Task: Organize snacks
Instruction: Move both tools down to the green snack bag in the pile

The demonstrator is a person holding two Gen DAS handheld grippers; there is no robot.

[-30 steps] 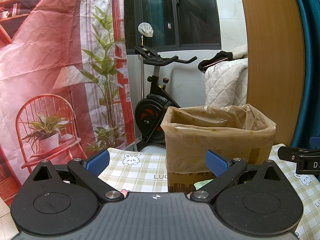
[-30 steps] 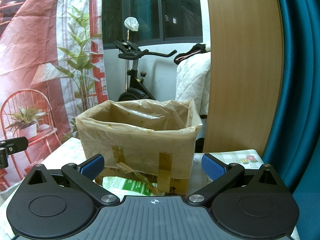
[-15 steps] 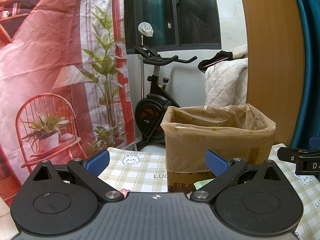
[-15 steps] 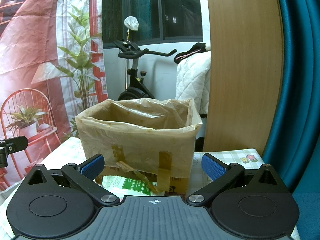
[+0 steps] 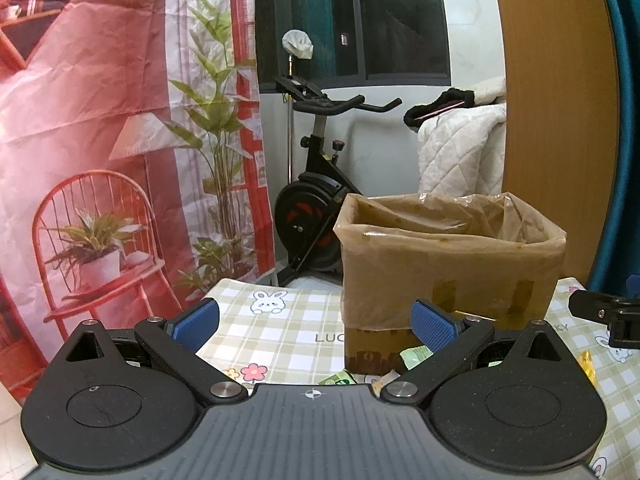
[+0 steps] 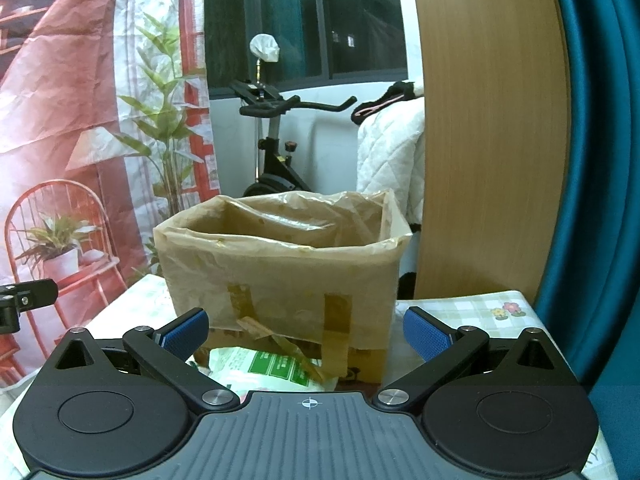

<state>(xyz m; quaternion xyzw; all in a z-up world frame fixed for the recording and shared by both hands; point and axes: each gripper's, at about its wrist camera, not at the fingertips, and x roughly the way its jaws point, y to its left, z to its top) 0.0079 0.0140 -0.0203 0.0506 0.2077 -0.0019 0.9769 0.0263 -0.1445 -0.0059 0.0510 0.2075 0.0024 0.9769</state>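
Observation:
A cardboard box lined with a brownish plastic bag (image 5: 448,276) (image 6: 280,276) stands on a table covered with a checked cloth (image 5: 280,328). A white and green snack packet (image 6: 264,368) lies in front of the box, partly behind my right gripper (image 6: 306,330), which is open and empty. Scraps of green and yellow packets (image 5: 416,358) show at the foot of the box behind my left gripper (image 5: 316,322), also open and empty. The box's inside is hidden from both views.
A yellow wrapper (image 5: 586,360) lies at the right of the cloth below the other gripper's tip (image 5: 600,310). Behind the table stand an exercise bike (image 5: 316,216), a printed red backdrop (image 5: 100,120), a wooden panel (image 5: 556,120) and a teal curtain (image 6: 600,160).

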